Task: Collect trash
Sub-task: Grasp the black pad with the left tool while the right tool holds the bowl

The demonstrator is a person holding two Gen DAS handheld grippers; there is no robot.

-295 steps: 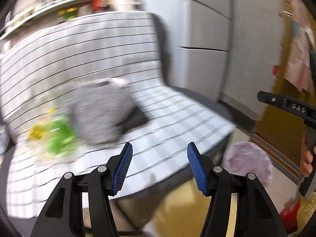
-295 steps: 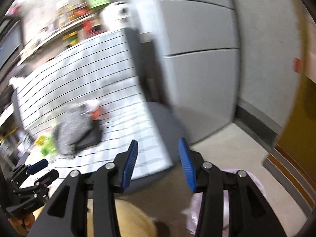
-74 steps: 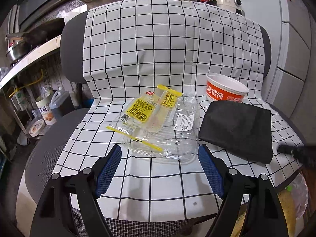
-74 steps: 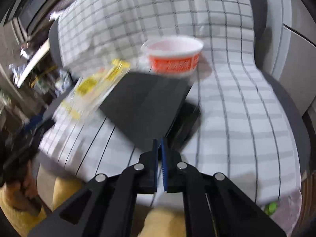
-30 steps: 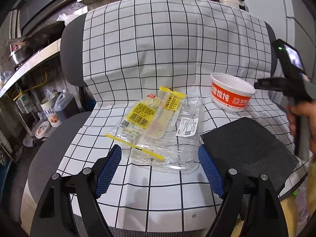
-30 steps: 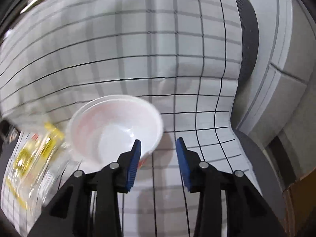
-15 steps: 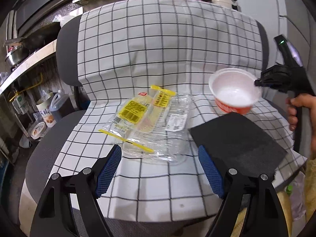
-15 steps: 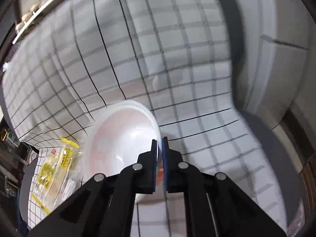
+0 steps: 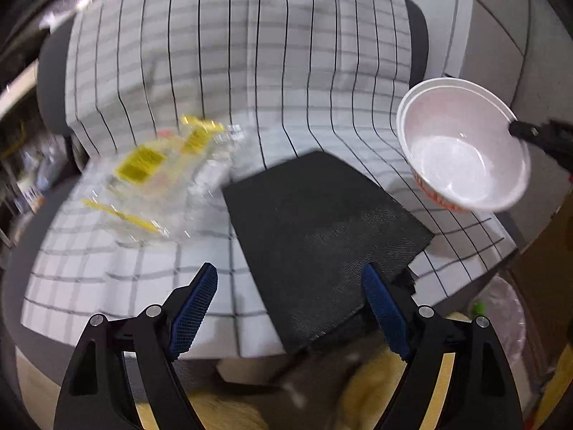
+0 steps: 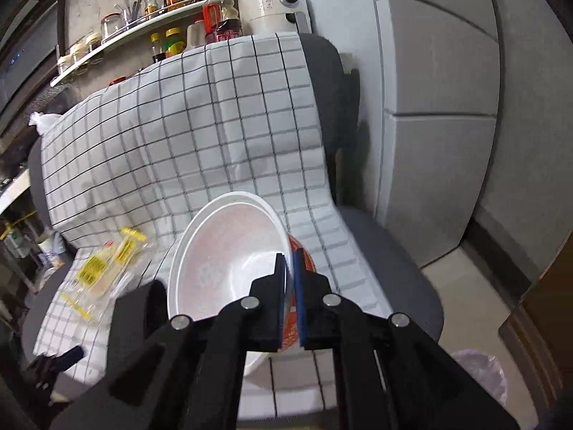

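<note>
My right gripper [image 10: 290, 279] is shut on the rim of an empty white and orange noodle bowl [image 10: 229, 261] and holds it tilted above the seat. The bowl also shows at the right of the left wrist view [image 9: 462, 147], in the air. My left gripper [image 9: 292, 304] is open and empty above the front of the chair, over a black pad [image 9: 322, 222]. Clear plastic packaging with yellow labels [image 9: 157, 175] lies on the checked cloth [image 9: 232, 71] to the left; it also shows in the right wrist view [image 10: 104, 272].
A bin with a translucent bag liner [image 10: 483, 369] stands on the floor right of the chair, also seen in the left wrist view [image 9: 501, 308]. A shelf with bottles and a white appliance [image 10: 268, 3] is behind the chair. Grey cabinets [image 10: 447, 107] stand at the right.
My right gripper has lifted the bowl off the seat and carried it to the right. My left gripper has swung right and closer to the black pad.
</note>
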